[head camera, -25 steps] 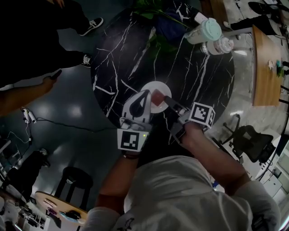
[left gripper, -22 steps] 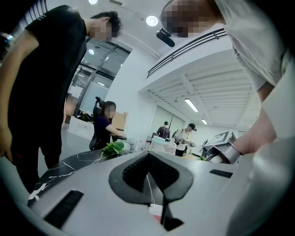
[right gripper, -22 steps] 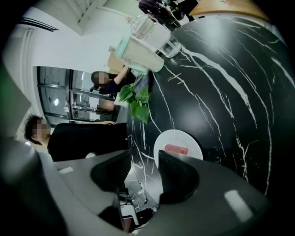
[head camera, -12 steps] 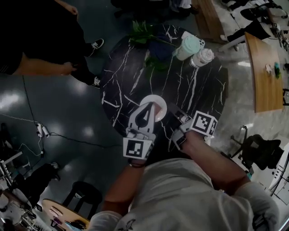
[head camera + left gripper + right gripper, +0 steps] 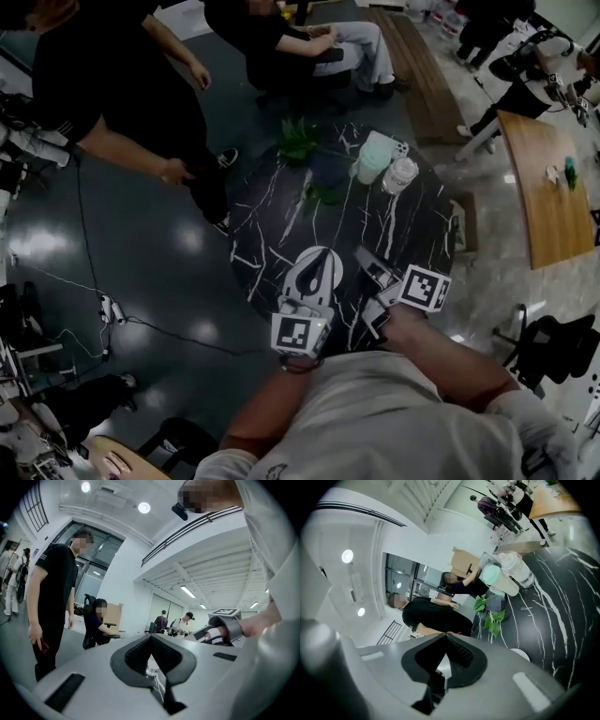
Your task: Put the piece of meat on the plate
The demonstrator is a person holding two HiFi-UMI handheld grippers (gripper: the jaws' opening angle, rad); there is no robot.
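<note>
Both grippers hang well above the round black marble table [image 5: 281,225]. My left gripper [image 5: 325,250] is level, its fingertips meet and it holds nothing; its own view [image 5: 151,637] looks out across the room. To its right, my right gripper [image 5: 359,251] is shut and empty, tilted slightly down [image 5: 446,634]. A rim of the white plate [image 5: 520,655] shows on the table just past the right gripper's body. In the head view the left gripper covers the plate. The meat shows in no current view.
At the table's far side stand a mint-lidded cup [image 5: 375,155], a clear jar [image 5: 400,173] and a leafy potted plant [image 5: 302,141]. A person in black [image 5: 112,103] stands close at the left; another [image 5: 300,42] sits beyond. A wooden table [image 5: 548,187] is at right.
Both grippers have risen off the table and the head view has pulled back. The plate with the reddish meat, seen between the grippers earlier, is now covered by the left gripper.
</note>
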